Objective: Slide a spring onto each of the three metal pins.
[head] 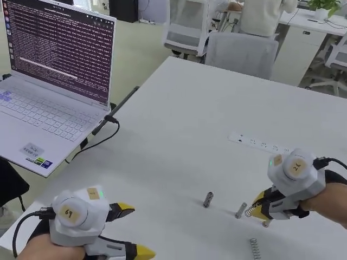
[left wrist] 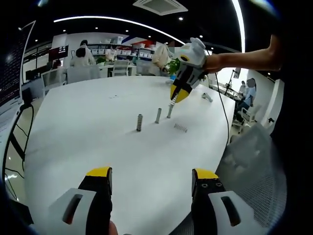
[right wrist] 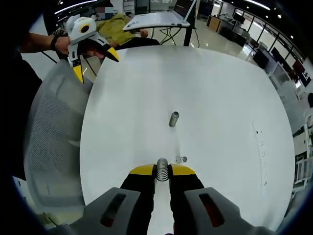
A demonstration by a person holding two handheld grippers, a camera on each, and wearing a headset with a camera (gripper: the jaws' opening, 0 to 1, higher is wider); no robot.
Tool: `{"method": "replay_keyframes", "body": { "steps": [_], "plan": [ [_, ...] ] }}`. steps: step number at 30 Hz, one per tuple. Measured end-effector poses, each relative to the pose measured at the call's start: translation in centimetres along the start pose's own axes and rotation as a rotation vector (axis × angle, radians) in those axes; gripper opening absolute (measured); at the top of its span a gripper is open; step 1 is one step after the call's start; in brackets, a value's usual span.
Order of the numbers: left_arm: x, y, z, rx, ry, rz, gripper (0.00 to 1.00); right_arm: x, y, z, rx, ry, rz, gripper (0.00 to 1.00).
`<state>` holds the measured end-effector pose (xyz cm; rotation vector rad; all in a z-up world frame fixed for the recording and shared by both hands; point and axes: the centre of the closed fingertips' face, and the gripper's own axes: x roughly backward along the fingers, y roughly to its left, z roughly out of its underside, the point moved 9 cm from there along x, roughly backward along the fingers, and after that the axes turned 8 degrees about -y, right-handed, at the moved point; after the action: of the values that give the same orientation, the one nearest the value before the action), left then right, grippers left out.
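Head view: right gripper (head: pixel 259 208) pinches a spring (head: pixel 249 212) just right of a bare pin (head: pixel 241 210). Left gripper view: left gripper (left wrist: pixel 152 174) stands wide open, empty. Right gripper view: spring and pin sit offset; pushing on now could jam the spring or topple the pin.

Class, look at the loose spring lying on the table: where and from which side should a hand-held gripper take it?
Probably across the coils at mid-length, coming down from above. The loose spring lies flat on the table, long and thin, so its sides are exposed and both ends stay free.
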<state>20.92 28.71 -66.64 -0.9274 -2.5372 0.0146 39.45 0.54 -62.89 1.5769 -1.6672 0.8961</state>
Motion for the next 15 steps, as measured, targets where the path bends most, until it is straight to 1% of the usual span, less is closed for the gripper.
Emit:
{"method": "replay_keyframes", "body": {
  "steps": [4, 15],
  "plan": [
    [0.1, 0.0, -0.1, 0.008, -0.003, -0.008, 0.62, -0.1, -0.7, 0.0, -0.004, 0.003, 0.004, 0.08],
    [0.3, 0.0, -0.1, 0.017, -0.005, -0.017, 0.62, -0.8, -2.3, -0.3, 0.023, 0.033, 0.005, 0.08]
  ]
}}
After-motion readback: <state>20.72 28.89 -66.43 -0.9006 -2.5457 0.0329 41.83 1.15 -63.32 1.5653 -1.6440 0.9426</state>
